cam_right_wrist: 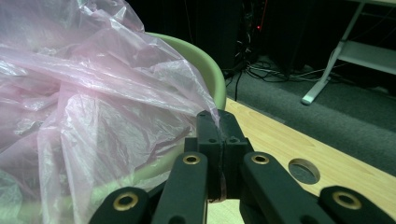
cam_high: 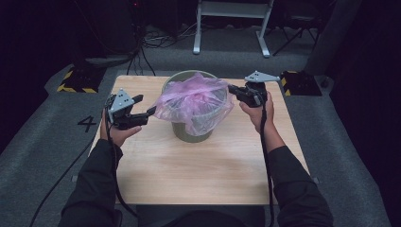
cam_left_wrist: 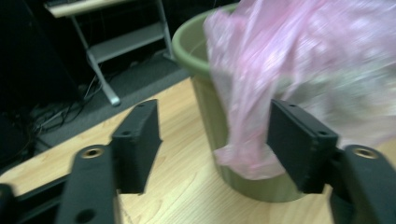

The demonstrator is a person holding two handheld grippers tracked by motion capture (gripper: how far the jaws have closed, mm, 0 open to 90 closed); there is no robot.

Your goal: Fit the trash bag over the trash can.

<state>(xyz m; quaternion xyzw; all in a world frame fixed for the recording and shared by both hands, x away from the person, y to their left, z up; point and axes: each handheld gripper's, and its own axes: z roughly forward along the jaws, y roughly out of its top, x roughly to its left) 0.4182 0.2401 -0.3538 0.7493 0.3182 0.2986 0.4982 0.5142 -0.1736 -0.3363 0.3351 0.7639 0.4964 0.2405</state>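
The left gripper view was blurred, so you could not tell the bin's (cam_high: 191, 130) depth. One green round plastic bin stood on the wooden tabletop (cam_high: 198, 175), one crinkled pink film bag (cam_high: 194, 99) draped over it. Your right tongs (cam_high: 232, 89) pinched the bag's edge (tight); your left tongs (cam_high: 144, 106) gaped, bag between, unpressed.

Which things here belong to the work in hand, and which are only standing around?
In the work: pink plastic bag; green bin; right gripper, shut on the bag's edge; left gripper, open at the bag.

Only around: white metal frame; cables on the floor.
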